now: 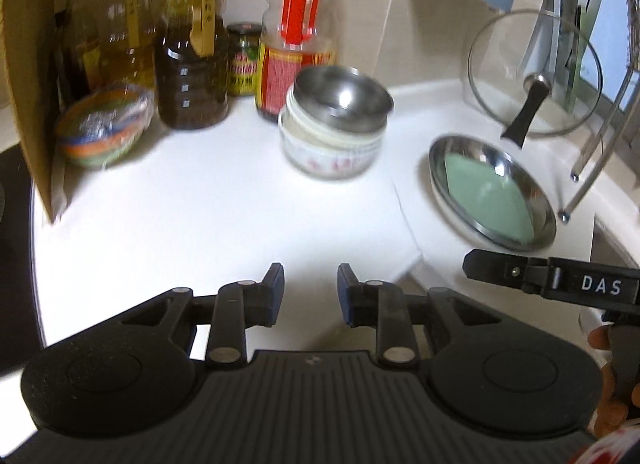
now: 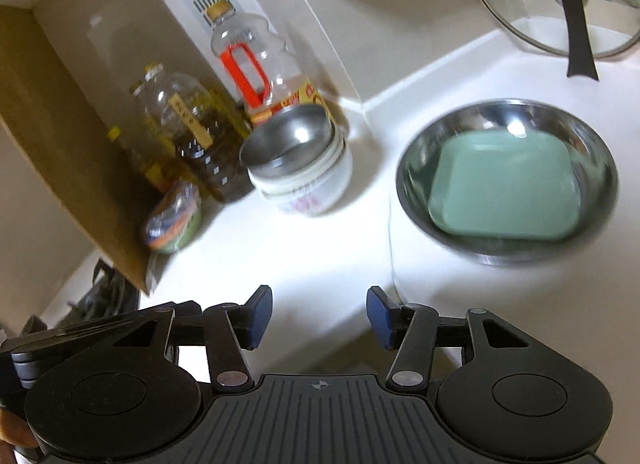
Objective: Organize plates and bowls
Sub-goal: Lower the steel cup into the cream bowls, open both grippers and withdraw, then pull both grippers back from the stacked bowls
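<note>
Between our left gripper (image 1: 311, 292) pads nothing sits, jaws parted; right gripper (image 2: 319, 316) also parted, wider, empty; both hover over the white counter (image 1: 200, 215). Ahead, a steel bowl (image 1: 342, 99) nests atop stacked white bowls (image 1: 332, 151); off to the right a green plate (image 2: 506, 187) lies inside a steel plate (image 2: 420, 151), well apart from the stack; a colourful bowl (image 1: 104, 131) stays loose by the oil bottles (image 1: 192, 63). We judge both sorts largely done; next likely that loose bowl, needing a reach left and a rim pinch.
</note>
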### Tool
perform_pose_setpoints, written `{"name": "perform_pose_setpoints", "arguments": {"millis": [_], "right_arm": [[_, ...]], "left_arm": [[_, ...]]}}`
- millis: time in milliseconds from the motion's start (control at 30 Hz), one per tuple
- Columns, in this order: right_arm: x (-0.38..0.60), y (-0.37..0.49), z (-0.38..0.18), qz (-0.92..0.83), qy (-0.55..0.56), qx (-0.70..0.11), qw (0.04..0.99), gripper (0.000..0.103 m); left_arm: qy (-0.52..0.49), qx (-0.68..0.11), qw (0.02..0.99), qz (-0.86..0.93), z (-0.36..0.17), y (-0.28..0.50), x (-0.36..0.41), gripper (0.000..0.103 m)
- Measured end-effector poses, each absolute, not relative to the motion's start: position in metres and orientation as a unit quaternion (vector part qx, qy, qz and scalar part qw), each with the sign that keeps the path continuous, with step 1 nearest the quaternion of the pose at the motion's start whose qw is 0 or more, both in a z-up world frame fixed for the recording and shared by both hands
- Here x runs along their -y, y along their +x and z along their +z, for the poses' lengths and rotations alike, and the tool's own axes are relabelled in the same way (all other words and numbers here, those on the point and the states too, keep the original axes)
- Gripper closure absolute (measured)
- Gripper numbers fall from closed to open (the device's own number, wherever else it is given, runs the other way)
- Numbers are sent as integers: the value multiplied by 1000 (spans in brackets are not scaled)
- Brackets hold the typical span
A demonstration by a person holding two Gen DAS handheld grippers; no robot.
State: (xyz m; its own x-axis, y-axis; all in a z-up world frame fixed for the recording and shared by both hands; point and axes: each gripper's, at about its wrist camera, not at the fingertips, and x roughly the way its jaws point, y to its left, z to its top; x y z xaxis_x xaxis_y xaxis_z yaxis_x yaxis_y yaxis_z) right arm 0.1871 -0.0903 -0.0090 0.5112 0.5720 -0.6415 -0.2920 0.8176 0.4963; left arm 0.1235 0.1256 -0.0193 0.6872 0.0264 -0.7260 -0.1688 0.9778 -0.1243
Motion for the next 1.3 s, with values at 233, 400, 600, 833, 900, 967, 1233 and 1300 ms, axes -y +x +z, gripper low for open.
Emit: {"name": "perform_pose_setpoints", "arguments": {"millis": [233, 400, 600, 833, 900, 967, 1233, 1300], "right_arm": [[106, 148, -13, 248, 134, -435, 855, 46], [118, 125, -14, 248, 116, -437, 857, 45], [130, 102, -15, 254, 111, -441, 854, 45], [142, 86, -13, 259, 110, -440, 853, 45], [144, 83, -13, 261, 110, -441, 852, 45], [147, 80, -13, 262, 110, -441, 851, 45], [159, 74, -11, 256, 115, -435, 855, 45], [161, 75, -10, 252, 116, -432, 858, 45]], "left_arm": [[-94, -406, 907, 58, -29, 88, -97, 77], [-94, -408, 906, 60, -30, 66, -79, 77], [-93, -406, 907, 66, -29, 44, -63, 77], [-97, -407, 905, 75, -29, 26, -51, 77], [-97, -407, 905, 77, -30, 22, -48, 77], [-97, -408, 904, 79, -30, 19, -46, 77], [-96, -407, 905, 80, -28, 14, -39, 77], [-97, -406, 905, 82, -27, 15, -41, 77]]}}
